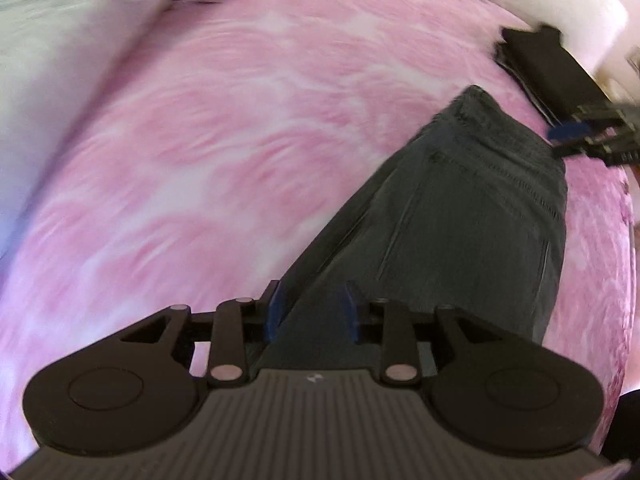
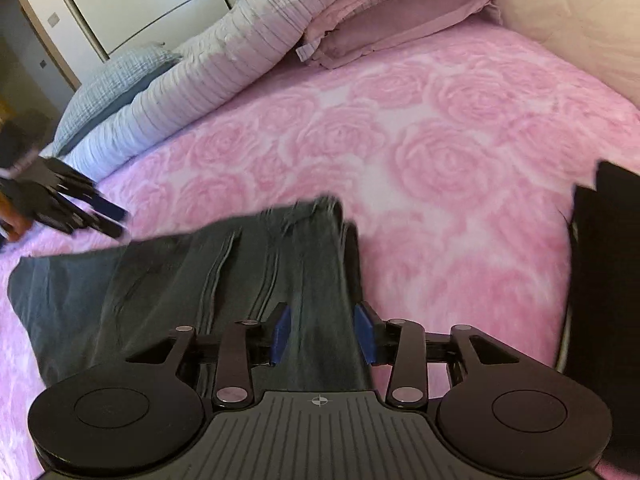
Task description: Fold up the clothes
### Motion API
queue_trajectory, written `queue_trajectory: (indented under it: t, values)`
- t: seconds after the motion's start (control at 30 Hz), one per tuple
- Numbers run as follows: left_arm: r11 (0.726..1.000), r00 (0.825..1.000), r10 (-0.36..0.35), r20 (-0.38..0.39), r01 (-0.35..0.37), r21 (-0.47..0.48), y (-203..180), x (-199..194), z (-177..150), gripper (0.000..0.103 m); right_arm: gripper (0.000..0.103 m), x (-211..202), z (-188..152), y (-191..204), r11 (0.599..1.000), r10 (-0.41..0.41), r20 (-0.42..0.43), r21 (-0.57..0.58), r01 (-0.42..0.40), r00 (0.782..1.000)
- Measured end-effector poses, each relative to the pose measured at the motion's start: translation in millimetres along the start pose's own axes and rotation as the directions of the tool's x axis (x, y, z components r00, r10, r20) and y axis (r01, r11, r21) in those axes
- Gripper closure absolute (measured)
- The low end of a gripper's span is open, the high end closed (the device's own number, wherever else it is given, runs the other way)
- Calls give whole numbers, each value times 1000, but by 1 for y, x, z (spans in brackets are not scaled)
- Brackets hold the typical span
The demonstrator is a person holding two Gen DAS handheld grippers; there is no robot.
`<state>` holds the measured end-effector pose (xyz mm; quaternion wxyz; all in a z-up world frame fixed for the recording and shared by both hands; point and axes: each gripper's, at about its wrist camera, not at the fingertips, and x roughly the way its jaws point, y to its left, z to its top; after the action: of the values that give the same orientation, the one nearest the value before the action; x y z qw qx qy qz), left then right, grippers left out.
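My left claw [image 1: 312, 308] and right claw [image 2: 322, 334] both stand parted over the jeans [image 2: 168, 280], gripping nothing. The jeans lie lengthwise doubled at lower centre of the pink bed [image 2: 460, 160]. Whether more folding remains, I can't tell.

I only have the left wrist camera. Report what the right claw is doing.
Observer: The right claw is open, with its jaws on either side of one leg of the dark grey jeans.
Operator: Say what lies beyond the jeans. My view is smeared.
Observer: Pink pillows are stacked at the far end of the rose-patterned blanket.
Operator: Tell me what is beside them.
Observer: A pale pleated quilt runs leftward from them towards a blue pillow.
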<state>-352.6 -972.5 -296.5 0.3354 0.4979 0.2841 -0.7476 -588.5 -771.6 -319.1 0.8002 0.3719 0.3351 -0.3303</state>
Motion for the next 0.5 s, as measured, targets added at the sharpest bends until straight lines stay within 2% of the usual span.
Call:
queue_trajectory:
  t: [0.13,0.27,0.37,0.5]
  values:
    - [982,993,119,-26,-121,-147,16,-48,-73,71,61,-12,-41,16,991,7,-11,131,-6,1000]
    - [959,982,173,-76,-186,-216,-3,-65,-148,71,54,-13,-78,27,958,28,-11,286,-24,1000]
    - [969,985,162,-63,-171,-178,-29,-60,-179,71,52,-1,-89,31,934,-5,53,358,-14,999]
    - [992,995,98,3,-97,-75,-64,-38,-195,71,51,13,-102,33,892,-62,138,453,-7,988]
